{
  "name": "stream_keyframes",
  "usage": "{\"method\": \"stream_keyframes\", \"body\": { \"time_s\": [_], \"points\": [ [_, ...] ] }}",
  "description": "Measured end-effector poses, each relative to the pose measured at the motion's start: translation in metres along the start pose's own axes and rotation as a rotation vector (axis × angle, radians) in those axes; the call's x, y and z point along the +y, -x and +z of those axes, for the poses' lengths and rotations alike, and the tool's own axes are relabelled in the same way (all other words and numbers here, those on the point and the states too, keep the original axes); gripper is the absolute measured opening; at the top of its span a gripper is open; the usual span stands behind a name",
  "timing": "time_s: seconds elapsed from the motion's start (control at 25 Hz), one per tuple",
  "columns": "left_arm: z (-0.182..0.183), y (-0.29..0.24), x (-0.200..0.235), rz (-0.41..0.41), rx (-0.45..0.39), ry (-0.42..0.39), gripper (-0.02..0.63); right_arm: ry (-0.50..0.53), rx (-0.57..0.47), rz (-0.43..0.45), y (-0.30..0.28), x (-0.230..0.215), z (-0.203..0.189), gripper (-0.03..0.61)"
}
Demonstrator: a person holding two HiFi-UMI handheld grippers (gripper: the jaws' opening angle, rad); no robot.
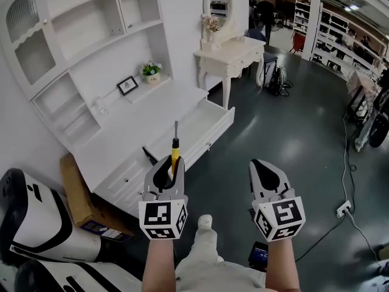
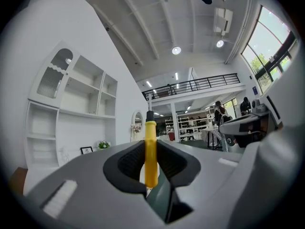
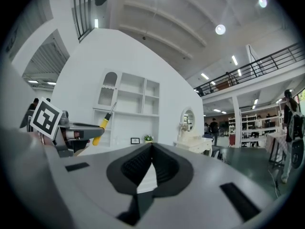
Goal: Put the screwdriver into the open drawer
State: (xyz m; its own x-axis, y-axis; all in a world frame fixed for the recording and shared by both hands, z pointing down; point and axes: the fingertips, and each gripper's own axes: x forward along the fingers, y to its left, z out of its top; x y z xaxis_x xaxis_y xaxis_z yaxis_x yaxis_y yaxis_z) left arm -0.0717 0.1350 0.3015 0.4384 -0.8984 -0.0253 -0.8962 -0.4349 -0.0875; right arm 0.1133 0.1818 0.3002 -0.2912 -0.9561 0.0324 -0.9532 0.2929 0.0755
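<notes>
A screwdriver (image 1: 175, 150) with a yellow handle stands upright, its dark shaft pointing up, and my left gripper (image 1: 165, 174) is shut on the handle. In the left gripper view the handle (image 2: 150, 152) sits clamped between the black pads (image 2: 128, 163). Just beyond the left gripper, the white desk's open drawer (image 1: 214, 126) juts out toward the floor. My right gripper (image 1: 262, 173) hovers to the right over the dark floor, jaws shut with nothing in them; its tips (image 3: 152, 147) meet. The right gripper view shows the left gripper (image 3: 80, 132) with the screwdriver (image 3: 102, 124).
The white desk (image 1: 152, 120) carries a shelf unit, a picture frame (image 1: 127, 85) and a potted plant (image 1: 151, 70). A cardboard box (image 1: 74, 194) and a black-and-white machine (image 1: 36, 227) stand at the left. A dressing table with a mirror (image 1: 230, 55) is behind. Cables (image 1: 340, 215) cross the floor.
</notes>
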Motion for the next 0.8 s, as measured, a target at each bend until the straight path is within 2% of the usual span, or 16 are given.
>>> {"method": "stream_keyframes", "body": {
  "time_s": [0.36,0.8],
  "points": [
    [-0.001,-0.051,0.036,0.016,-0.007,0.019,0.081,0.020,0.007,0.018,-0.064,-0.008,0.005,0.008],
    [-0.007,-0.150,0.085,0.008,-0.007,0.027,0.081,0.025,0.014,0.007,-0.167,-0.040,0.010,0.006]
  ]
}}
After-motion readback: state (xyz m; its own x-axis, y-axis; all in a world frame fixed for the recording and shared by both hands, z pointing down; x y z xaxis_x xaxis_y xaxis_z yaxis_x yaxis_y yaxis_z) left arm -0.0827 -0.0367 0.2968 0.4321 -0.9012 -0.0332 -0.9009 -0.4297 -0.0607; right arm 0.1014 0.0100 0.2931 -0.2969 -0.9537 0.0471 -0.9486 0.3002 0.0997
